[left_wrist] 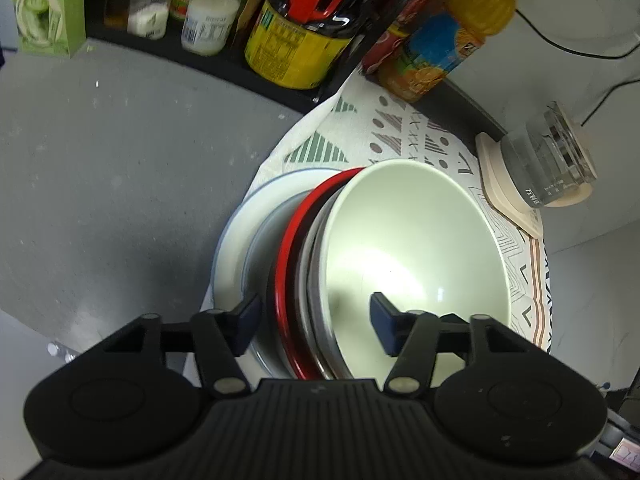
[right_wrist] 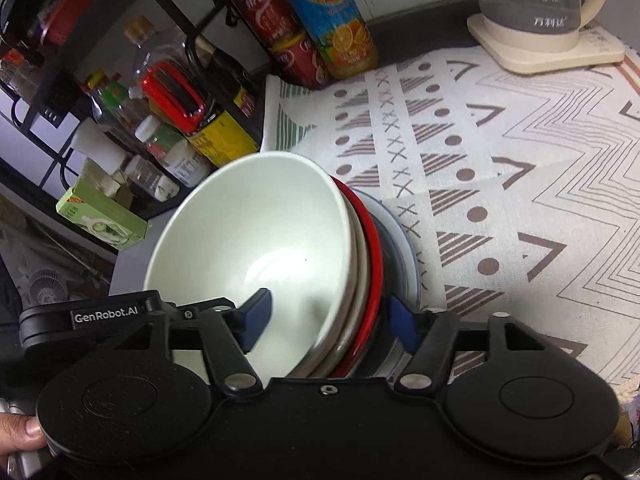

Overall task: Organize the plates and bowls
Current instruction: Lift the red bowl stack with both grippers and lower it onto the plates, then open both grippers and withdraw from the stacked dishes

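Patterned cloth (right_wrist: 500,168) covers the counter; the dish stack sits on its corner nearest the rack (right_wrist: 168,20), everything below placed relative to that stack. Stack, bottom up: white plate (left_wrist: 234,252) with blue rim, a grey dish, red plate (left_wrist: 286,264), a pale dish, then white bowl (left_wrist: 416,248) on top, tilted. Kettle (right_wrist: 532,4) on its cream base is well apart from the stack, at the cloth's far end. Juice bottle (right_wrist: 336,28) and red cans (right_wrist: 276,24) stand beyond the stack at the cloth edge. Dark sauce jug (left_wrist: 300,36) with red handle is behind the stack on the rack shelf, green box (left_wrist: 48,8) further along the same shelf. My left gripper (left_wrist: 314,322) straddles the stack's rims, fingers spread, one pad outside the plates, one inside the bowl, not pinching. My right gripper (right_wrist: 334,316) does the same on the opposite side, fingers spread, one pad in the bowl, the other outside the plates. A fingertip (right_wrist: 24,434) shows at the right gripper's body.
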Demonstrator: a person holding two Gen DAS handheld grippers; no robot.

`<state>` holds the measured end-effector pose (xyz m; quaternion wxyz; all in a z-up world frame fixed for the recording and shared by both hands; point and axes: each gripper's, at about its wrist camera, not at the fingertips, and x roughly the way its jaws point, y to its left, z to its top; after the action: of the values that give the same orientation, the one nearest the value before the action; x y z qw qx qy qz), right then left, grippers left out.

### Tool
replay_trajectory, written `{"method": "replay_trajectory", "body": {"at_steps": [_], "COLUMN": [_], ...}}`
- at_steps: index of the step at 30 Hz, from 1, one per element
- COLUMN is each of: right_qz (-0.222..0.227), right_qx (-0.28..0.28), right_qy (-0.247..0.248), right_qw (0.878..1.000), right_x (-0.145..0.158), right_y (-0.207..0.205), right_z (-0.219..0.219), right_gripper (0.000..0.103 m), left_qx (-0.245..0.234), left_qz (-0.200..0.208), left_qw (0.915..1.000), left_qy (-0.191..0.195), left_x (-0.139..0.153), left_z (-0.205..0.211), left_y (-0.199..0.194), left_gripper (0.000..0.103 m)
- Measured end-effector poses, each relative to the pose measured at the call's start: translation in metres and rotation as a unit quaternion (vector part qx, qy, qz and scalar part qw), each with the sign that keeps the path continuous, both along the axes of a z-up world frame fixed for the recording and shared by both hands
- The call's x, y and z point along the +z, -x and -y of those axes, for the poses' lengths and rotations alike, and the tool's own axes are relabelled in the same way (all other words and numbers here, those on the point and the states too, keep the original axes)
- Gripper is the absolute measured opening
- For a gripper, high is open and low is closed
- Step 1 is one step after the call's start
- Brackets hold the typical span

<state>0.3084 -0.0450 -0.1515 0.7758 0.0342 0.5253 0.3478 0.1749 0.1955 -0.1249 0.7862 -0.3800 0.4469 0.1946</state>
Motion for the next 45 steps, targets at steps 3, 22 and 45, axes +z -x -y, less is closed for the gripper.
{"method": "replay_trajectory", "body": {"at_steps": [3,22,45], "right_qz": [0.014,0.048,0.152], "right_qx": [-0.012,-0.101,-0.161], "right_qy": [0.003,0.026,0.025], "right_qw": [1.000,0.993,0.975], "right_x": [0.006,0.039,0.099], "right_y": [0.005,0.032,0.120], "right_z": [0.002,0.066,0.160], "right_gripper": [0.076,0.094,0.103], "left_qx": [-0.003,-0.057,-0.108], "left_qz": [0.003,0.057,0.094], "left_qw": [0.9999,0.9957,0.9815], "left_qy": [-0.014,-0.045,-0.127], "left_x": [0.005,0.043,0.104], "left_z": [0.002,0.022,0.106], "left_y": [0.005,0.016,0.106], "left_gripper": [0.076,0.094,0.102]}}
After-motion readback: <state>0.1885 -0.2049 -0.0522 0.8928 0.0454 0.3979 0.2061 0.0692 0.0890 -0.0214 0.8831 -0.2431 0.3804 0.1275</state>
